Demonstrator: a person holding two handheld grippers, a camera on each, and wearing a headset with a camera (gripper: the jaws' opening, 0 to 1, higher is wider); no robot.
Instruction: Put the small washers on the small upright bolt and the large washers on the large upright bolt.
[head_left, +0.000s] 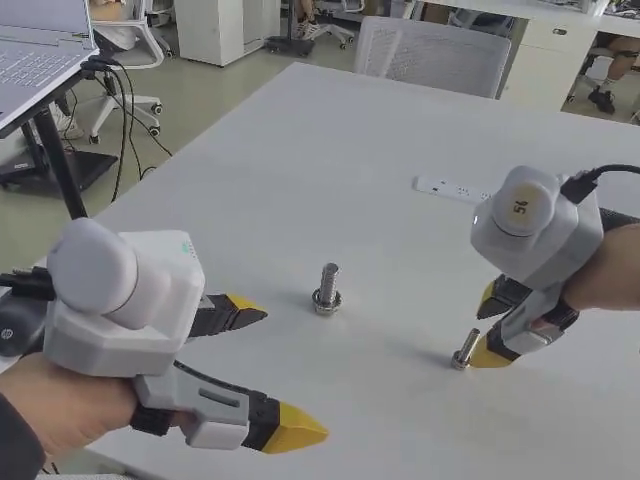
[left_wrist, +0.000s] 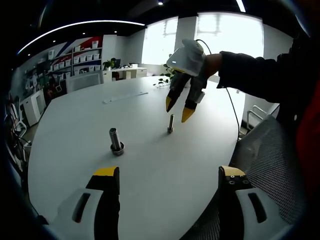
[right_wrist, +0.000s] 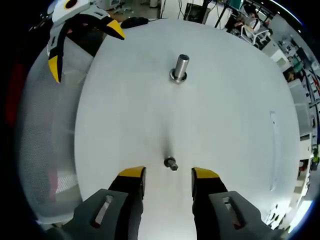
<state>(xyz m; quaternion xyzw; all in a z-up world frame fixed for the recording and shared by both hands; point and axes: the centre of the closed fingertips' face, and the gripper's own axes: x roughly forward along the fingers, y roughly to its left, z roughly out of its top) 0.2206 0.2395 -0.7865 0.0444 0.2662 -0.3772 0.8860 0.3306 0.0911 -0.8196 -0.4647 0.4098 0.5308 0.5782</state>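
Starting at the left: the left gripper is being held low over the near edge of the table, jaws wide apart and nothing between them. It looks like it's being parked clear of the work while being aimed at it, since in the left gripper view both bolts are being framed straight ahead of the open jaws.

Next over, the large bolt is standing upright on its head near the middle of the table. What look like washers are being carried around its base, though how many can't be told at this size.

Right of that, the small bolt is sitting well apart from the large one. It's looking a bit tilted in the head view, which could just be the camera angle. Whether any washer is on it can't be made out.

The right gripper is being held right at it, jaws apart and set either side of the bolt without being closed on it. In the right gripper view the bolt's top is sitting just ahead of the gap. Probably it's being lined up so a washer can be dropped over the thread, or so the bolt can be steadied, but nothing can be seen pinched there.

Further back on the right, a white power strip is lying flat, well away from all this.
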